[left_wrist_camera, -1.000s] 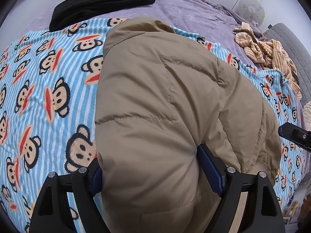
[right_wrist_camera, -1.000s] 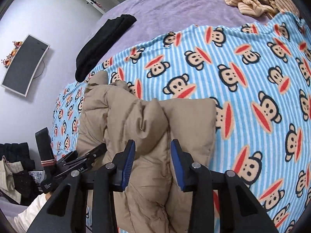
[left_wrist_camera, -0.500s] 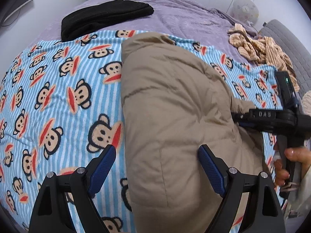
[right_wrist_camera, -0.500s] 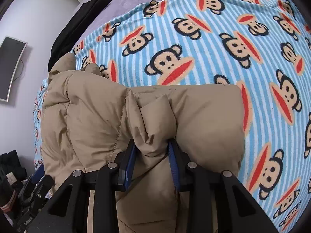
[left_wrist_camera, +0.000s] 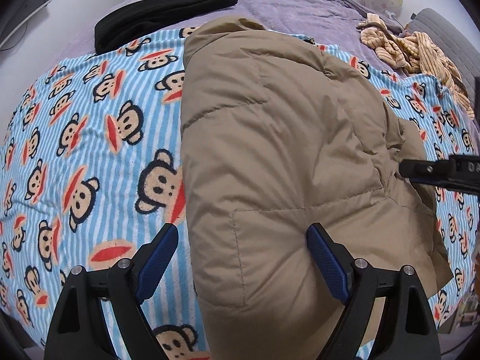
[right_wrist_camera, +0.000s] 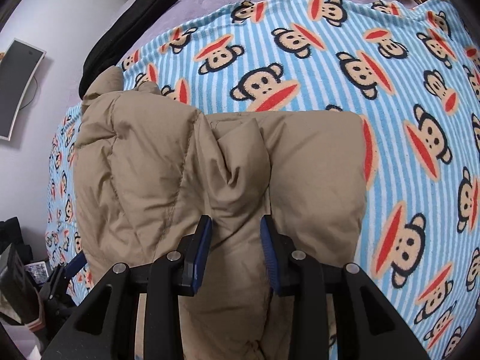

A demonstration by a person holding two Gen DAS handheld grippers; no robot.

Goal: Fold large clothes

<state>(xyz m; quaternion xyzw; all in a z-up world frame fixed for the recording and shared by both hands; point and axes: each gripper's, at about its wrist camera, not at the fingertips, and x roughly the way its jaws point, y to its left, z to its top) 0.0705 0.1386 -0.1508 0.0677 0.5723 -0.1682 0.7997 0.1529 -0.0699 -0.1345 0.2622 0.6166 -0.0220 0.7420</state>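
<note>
Your tan puffer jacket (left_wrist_camera: 270, 156) lay bunched and quilted mid-frame on the monkey-print blanket (left_wrist_camera: 90, 138) covering the bed. Your left hand-held gripper (left_wrist_camera: 240, 258) stood wide over its lower edge, gripping nothing. Your right hand-held gripper (right_wrist_camera: 235, 249) pinched a padded ridge, jaws opening.

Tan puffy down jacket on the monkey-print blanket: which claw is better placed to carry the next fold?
Probably the right claw: a ridge of the tan puffy down jacket sits between its opening jaws. The left claw stands wide open over the jacket's edge, gripping nothing.
</note>
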